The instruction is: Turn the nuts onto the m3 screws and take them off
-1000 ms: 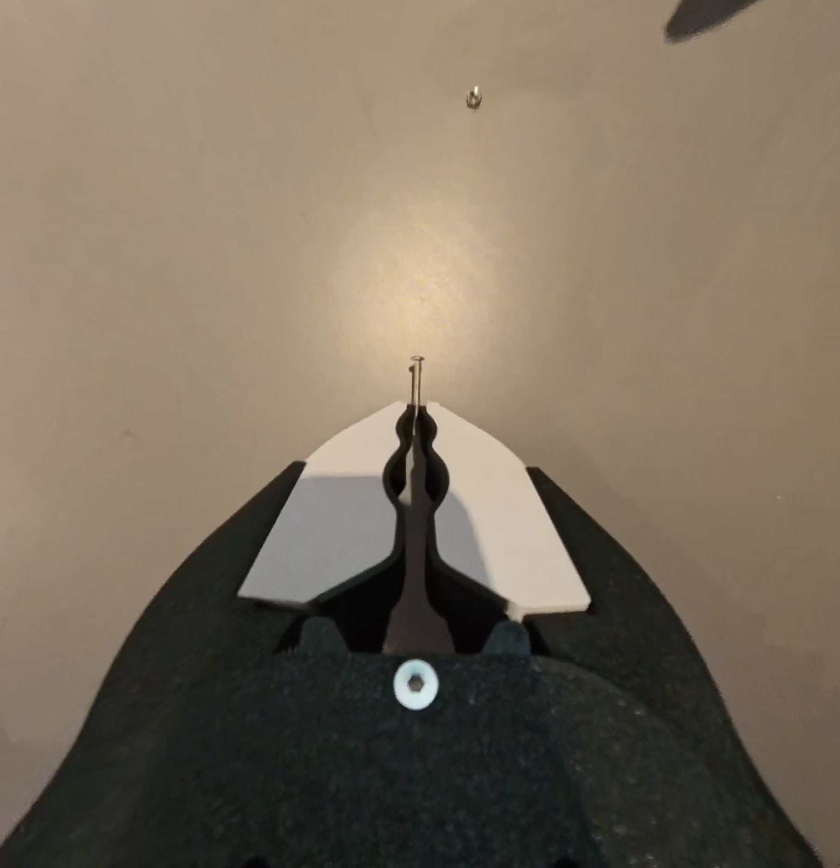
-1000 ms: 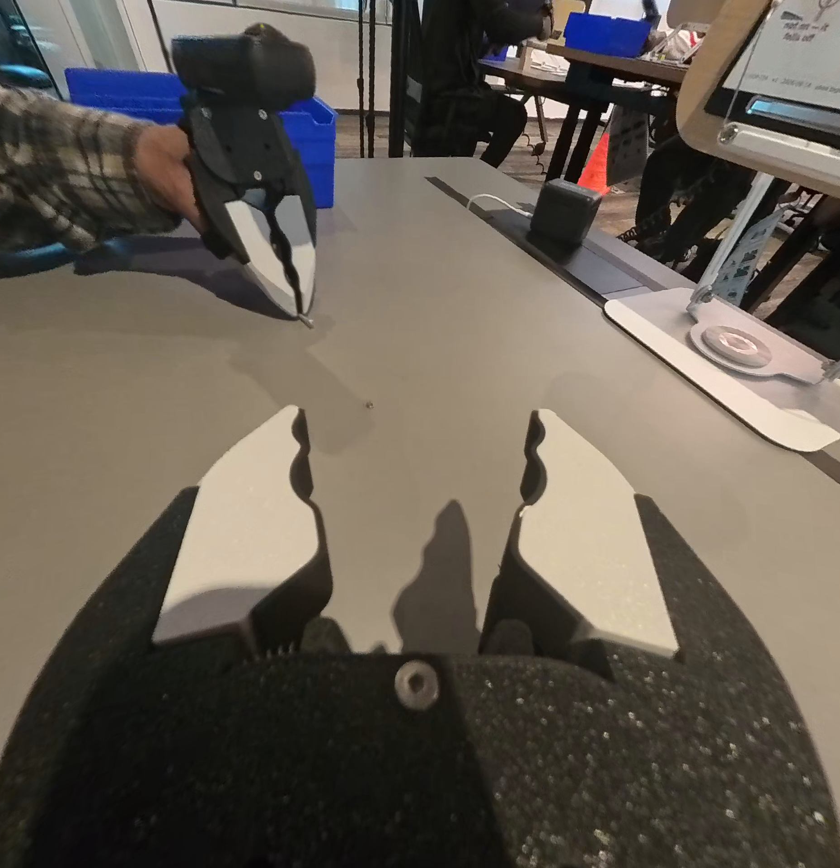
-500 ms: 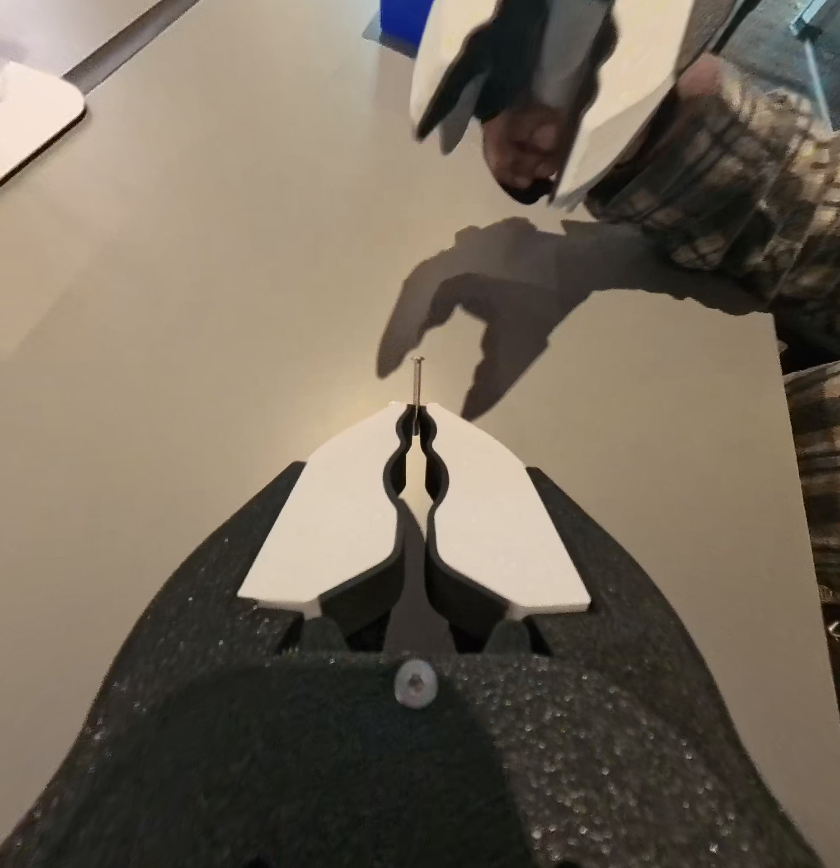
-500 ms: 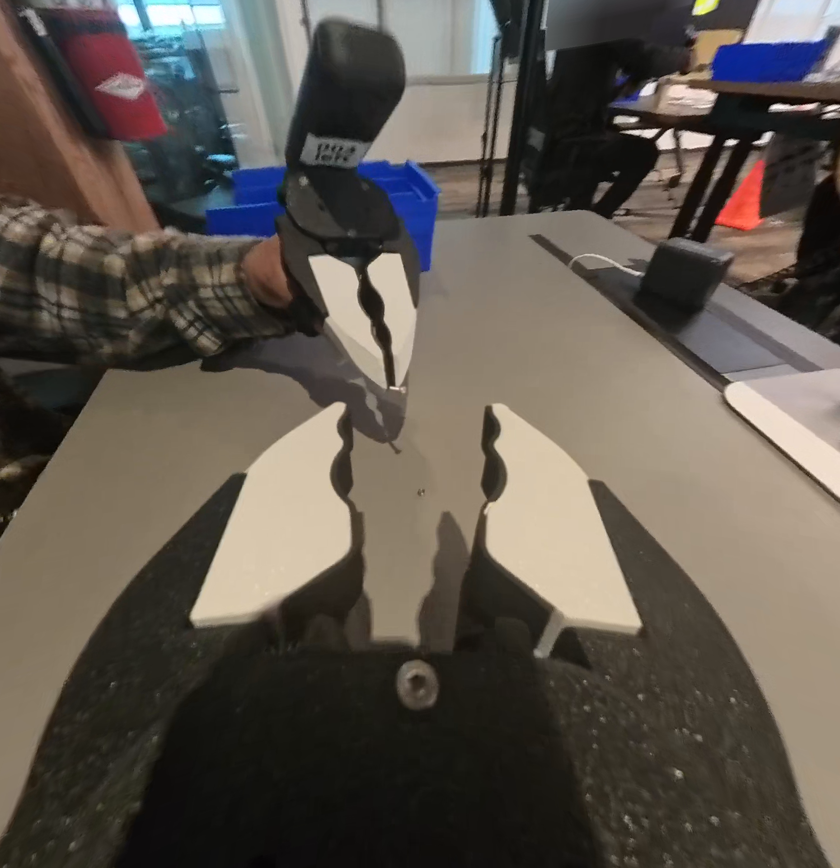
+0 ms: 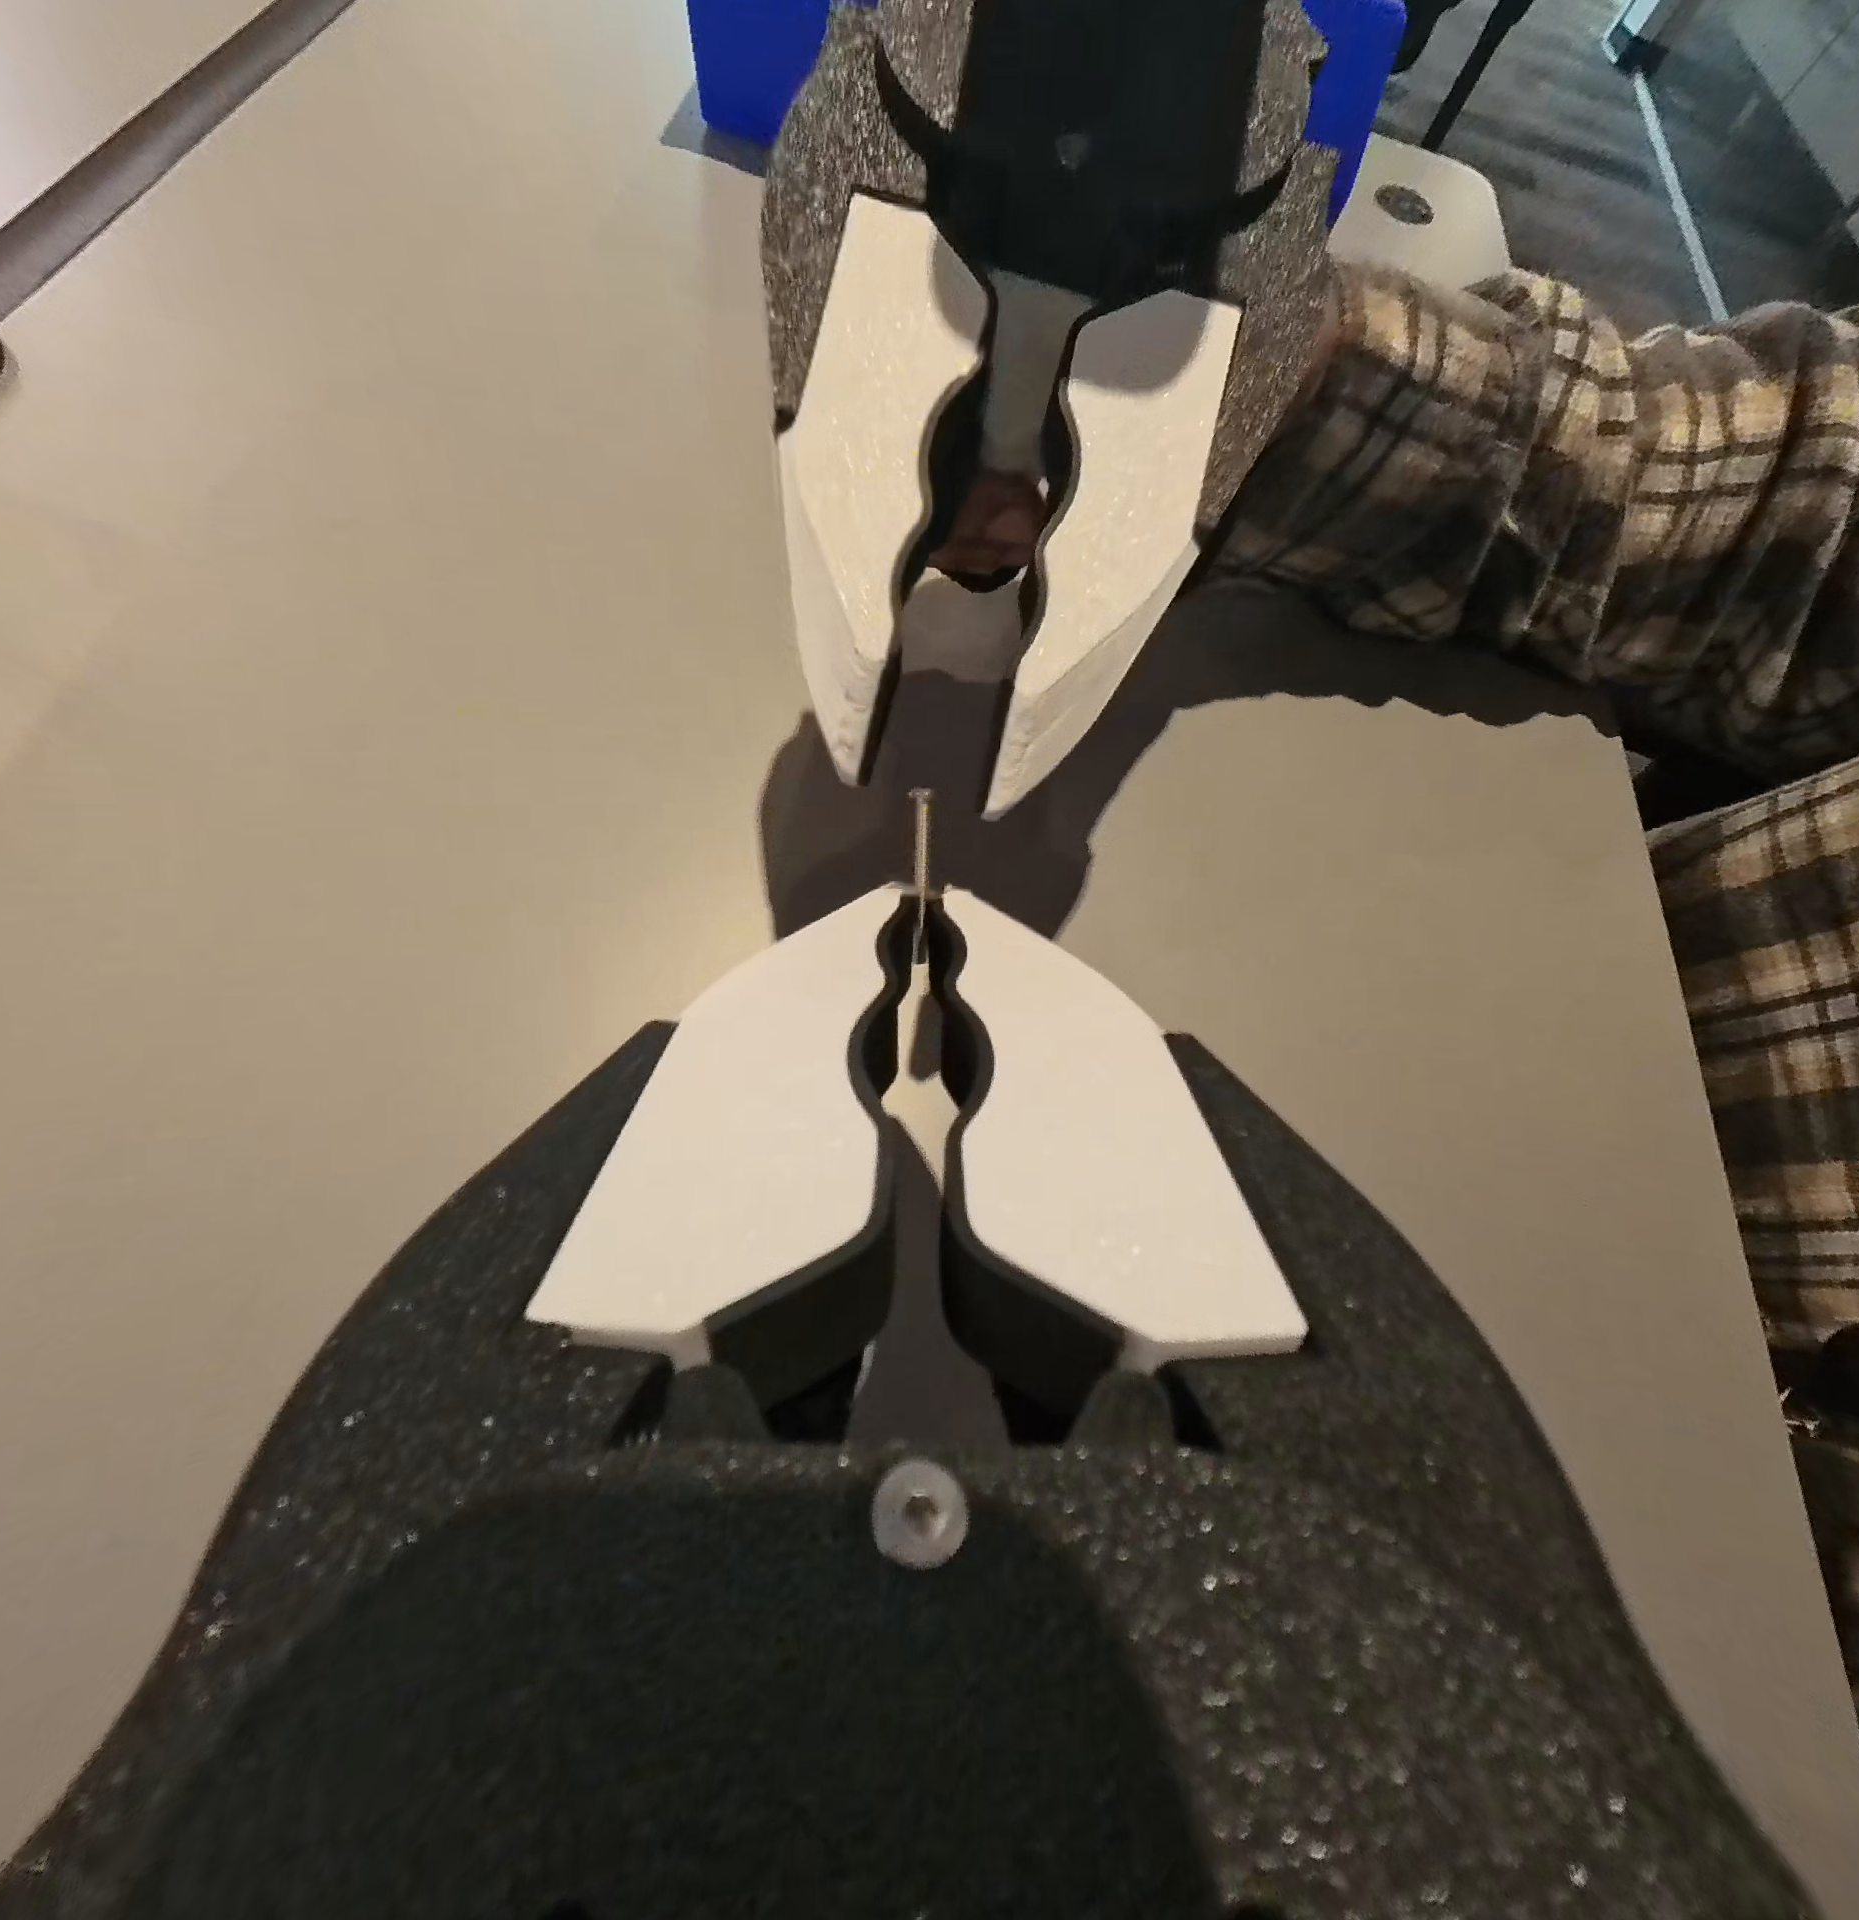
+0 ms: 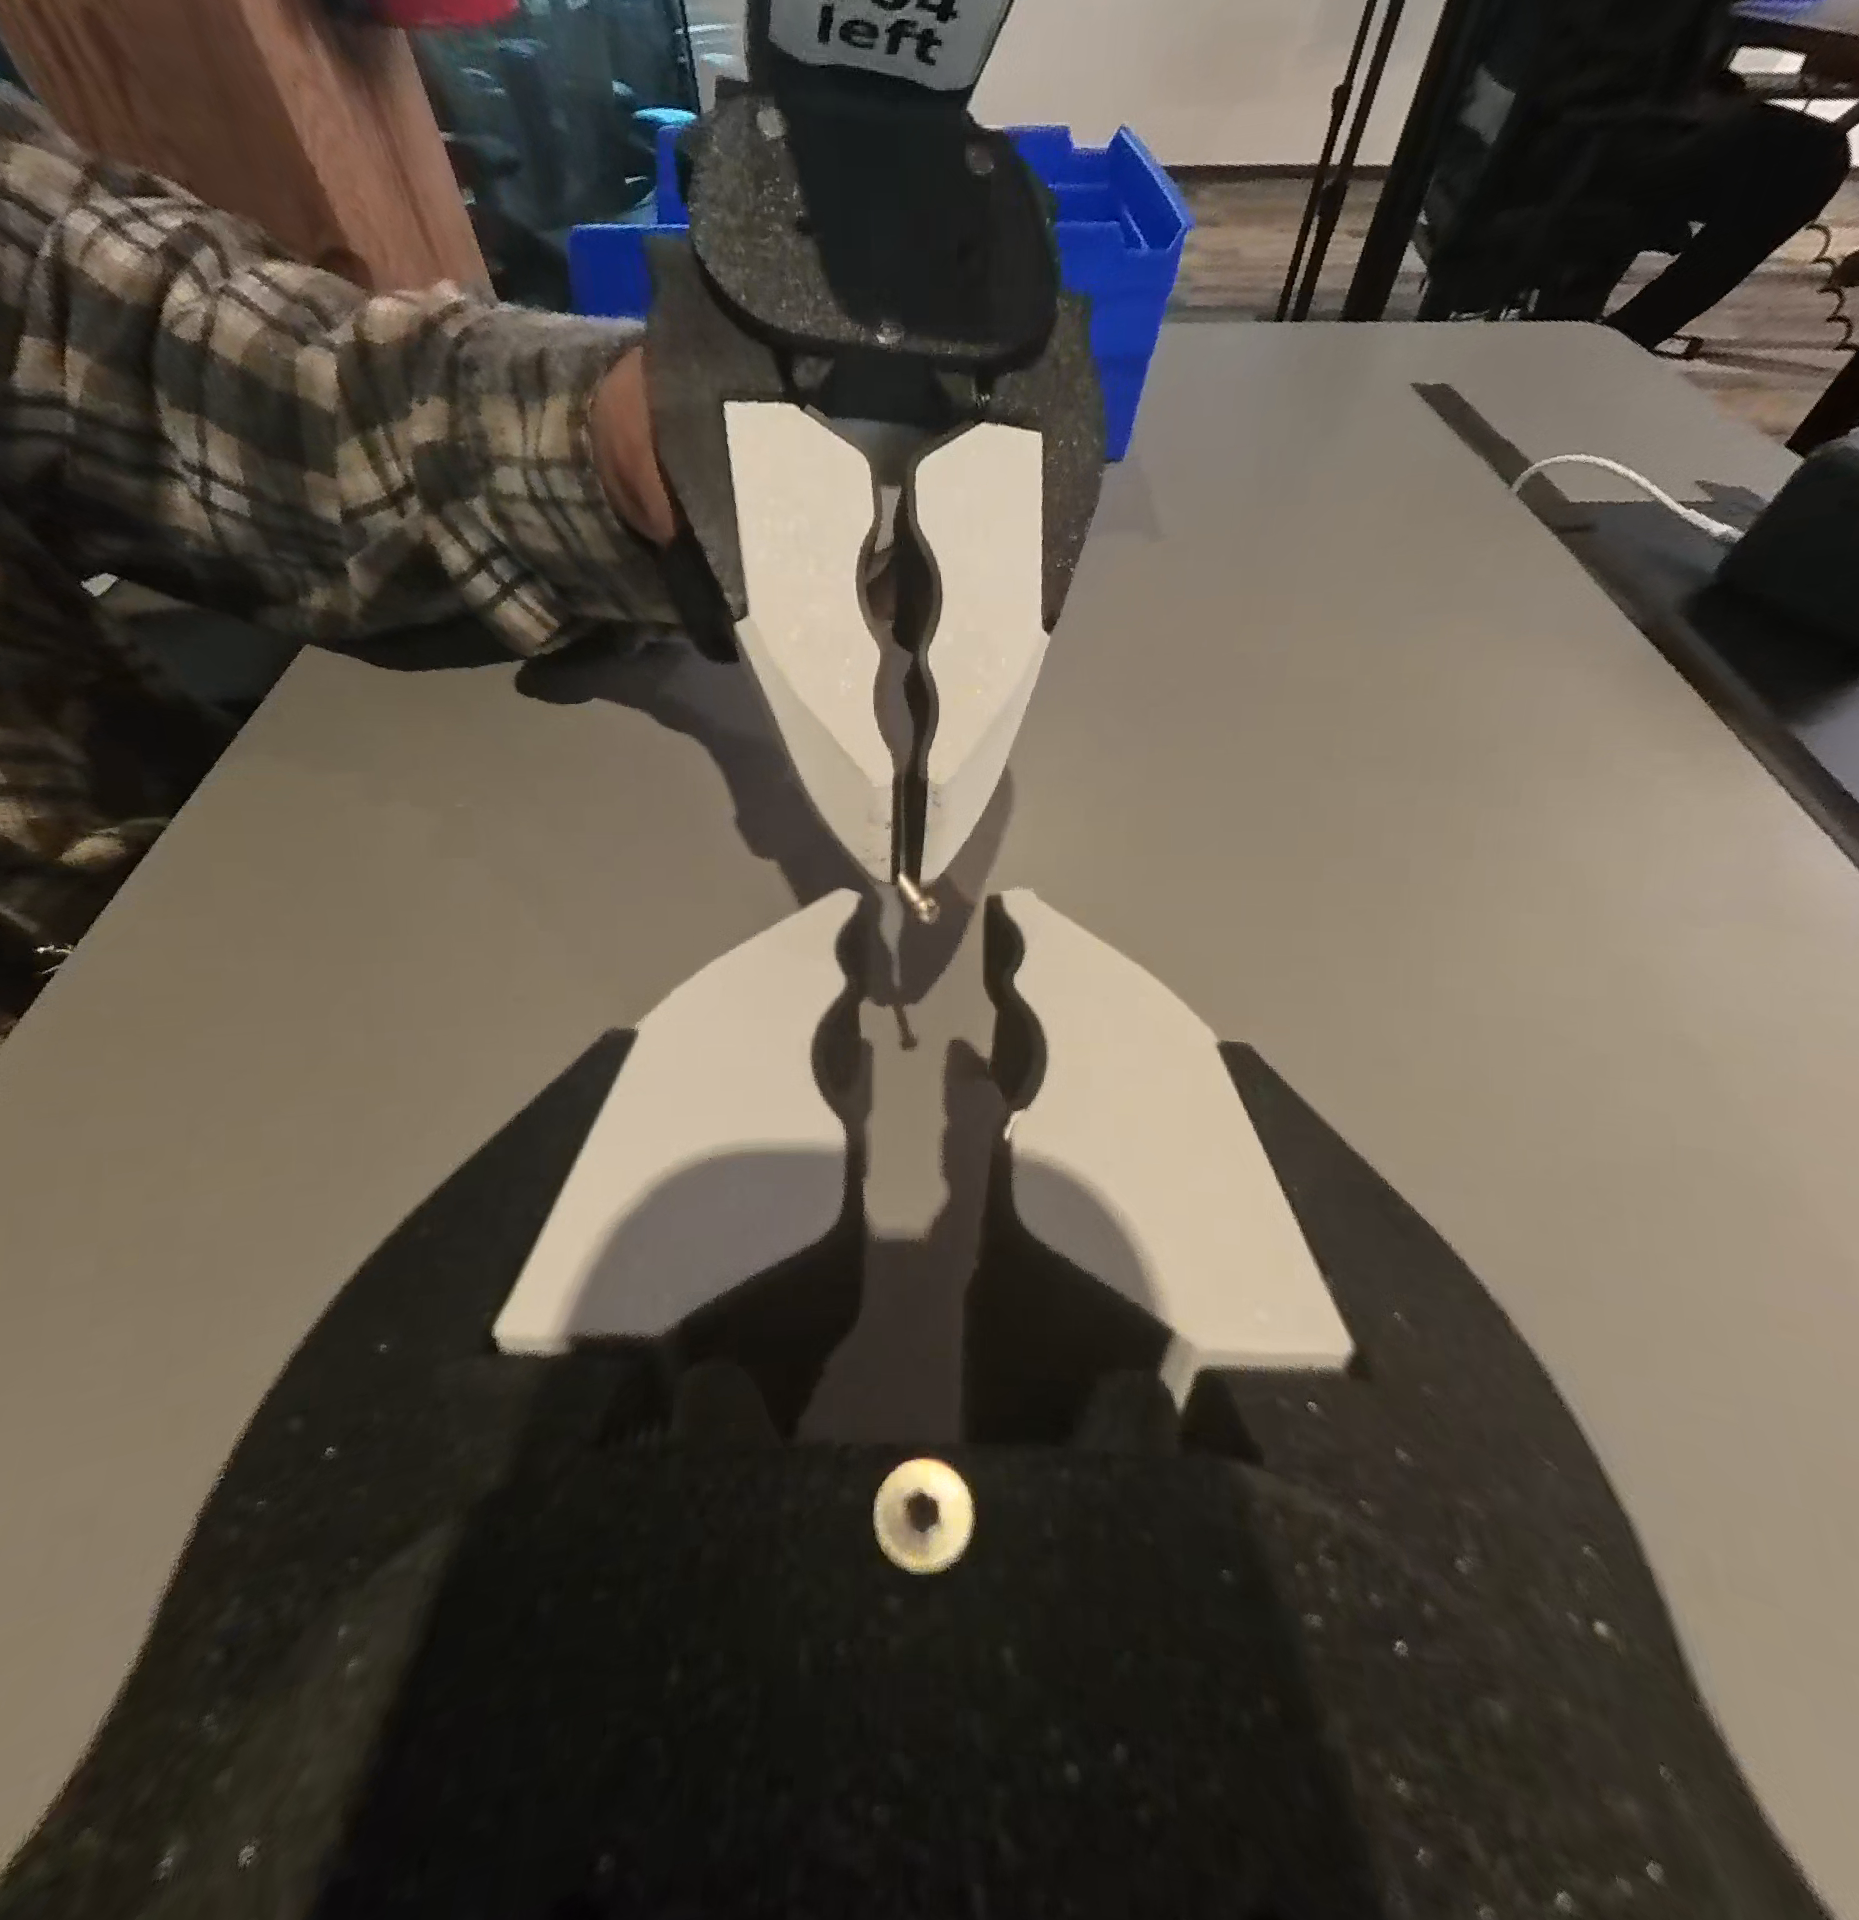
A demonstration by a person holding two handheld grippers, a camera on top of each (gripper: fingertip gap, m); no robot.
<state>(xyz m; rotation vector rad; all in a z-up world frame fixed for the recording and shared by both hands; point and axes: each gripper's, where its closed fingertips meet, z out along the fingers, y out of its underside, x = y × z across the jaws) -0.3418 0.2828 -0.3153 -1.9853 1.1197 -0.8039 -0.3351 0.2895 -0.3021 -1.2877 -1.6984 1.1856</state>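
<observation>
Above the grey table (image 6: 1424, 831), the two grippers meet tip to tip. The left gripper (image 5: 920, 902) is clamped tight on a thin screw (image 5: 921, 847), which juts forward out of its tips with the head at the far end. The right gripper (image 6: 920, 914) faces it with its jaws parted by a modest gap and nothing between them; the screw head sits right at that gap. A small dark speck (image 6: 906, 1042) lies on the table below the tips, in the right wrist view; it may be the nut, but it is too small to tell. No nut shows on the screw. Judging by this, the task is near its start or between rounds: the screw is held ready, while a nut must yet be fetched, turned on, then taken off. A blue bin (image 6: 1112, 239) stands past the table's far edge.
</observation>
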